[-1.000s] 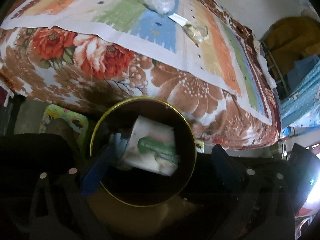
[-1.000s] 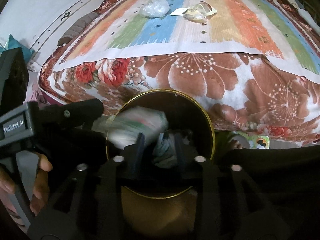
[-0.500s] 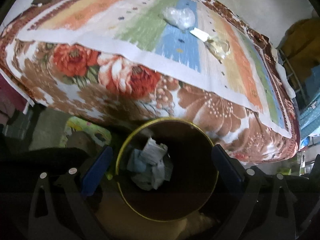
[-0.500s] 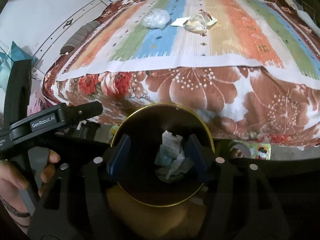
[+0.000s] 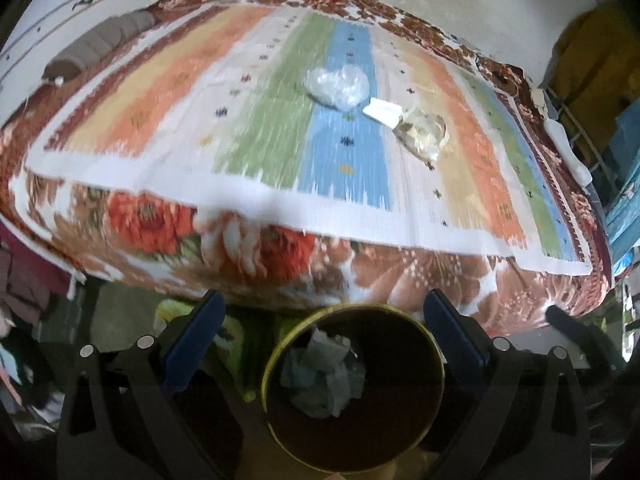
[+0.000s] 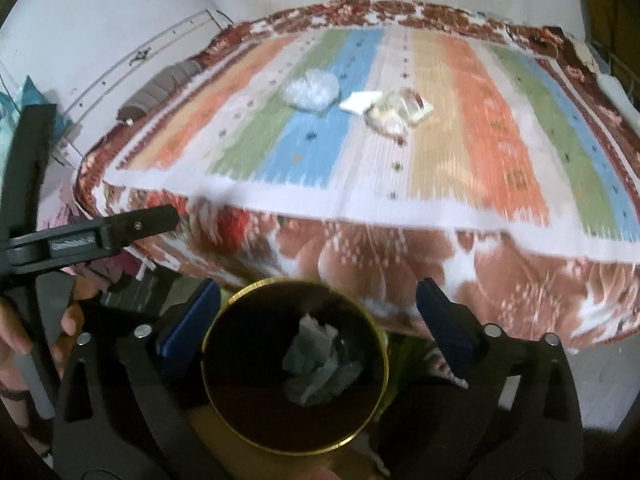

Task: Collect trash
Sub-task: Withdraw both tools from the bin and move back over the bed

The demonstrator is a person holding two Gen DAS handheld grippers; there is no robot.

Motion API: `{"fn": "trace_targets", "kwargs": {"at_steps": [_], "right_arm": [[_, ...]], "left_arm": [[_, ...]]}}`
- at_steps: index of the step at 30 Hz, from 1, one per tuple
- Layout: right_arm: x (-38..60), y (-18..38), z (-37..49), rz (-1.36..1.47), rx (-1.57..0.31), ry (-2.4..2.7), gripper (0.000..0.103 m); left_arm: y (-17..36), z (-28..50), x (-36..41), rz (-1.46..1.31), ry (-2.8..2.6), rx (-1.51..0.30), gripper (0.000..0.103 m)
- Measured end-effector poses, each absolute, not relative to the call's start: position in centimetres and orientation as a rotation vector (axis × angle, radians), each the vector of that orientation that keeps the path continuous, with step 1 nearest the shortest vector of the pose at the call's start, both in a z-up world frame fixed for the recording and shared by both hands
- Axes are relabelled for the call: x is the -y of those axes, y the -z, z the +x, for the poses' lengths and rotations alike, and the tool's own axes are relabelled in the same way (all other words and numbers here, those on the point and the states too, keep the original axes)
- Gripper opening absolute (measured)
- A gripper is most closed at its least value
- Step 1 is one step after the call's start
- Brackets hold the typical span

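Observation:
A round dark bin with a gold rim (image 5: 434, 344) (image 6: 224, 312) stands on the floor in front of the bed. Crumpled paper and wrappers (image 5: 324, 372) (image 6: 316, 364) lie inside it. On the striped bed cover lie a crumpled clear plastic bag (image 5: 336, 88) (image 6: 310, 90), a white paper slip (image 5: 382, 112) (image 6: 358, 102) and a clear yellowish wrapper (image 5: 424, 136) (image 6: 394, 116). My left gripper (image 5: 322, 312) is open and empty above the bin. My right gripper (image 6: 318, 300) is open and empty above the bin; the left gripper's body (image 6: 92, 232) shows at its left.
The bed (image 5: 280, 248) (image 6: 460, 264) has a floral blanket under a striped cloth. A brown bolster (image 5: 96, 46) (image 6: 160, 90) lies at its far left by the white wall. Blue and yellow cloth hangs on a rack (image 5: 592, 92) at the right. Green items (image 5: 236, 332) lie under the bed.
Both grippers opened, dropped their trash into the bin and rose away from it, so more of the bed top shows. The white packet sank into the bin.

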State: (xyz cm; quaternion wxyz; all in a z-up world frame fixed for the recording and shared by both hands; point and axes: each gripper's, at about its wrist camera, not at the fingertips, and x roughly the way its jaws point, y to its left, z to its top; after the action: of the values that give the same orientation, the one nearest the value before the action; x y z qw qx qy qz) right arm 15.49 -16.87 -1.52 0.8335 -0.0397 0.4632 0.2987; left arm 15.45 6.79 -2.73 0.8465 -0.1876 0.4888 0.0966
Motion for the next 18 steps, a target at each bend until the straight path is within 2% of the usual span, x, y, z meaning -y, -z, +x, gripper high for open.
{"fn": "trace_targets", "kwargs": {"at_steps": [18], "right_arm": [[16.2, 0.5, 24.1, -0.041, -1.011, -0.59, 0.094]], "left_arm": [[1.7, 23.0, -9.5, -0.471, -0.143, -1.0, 0.097]]}}
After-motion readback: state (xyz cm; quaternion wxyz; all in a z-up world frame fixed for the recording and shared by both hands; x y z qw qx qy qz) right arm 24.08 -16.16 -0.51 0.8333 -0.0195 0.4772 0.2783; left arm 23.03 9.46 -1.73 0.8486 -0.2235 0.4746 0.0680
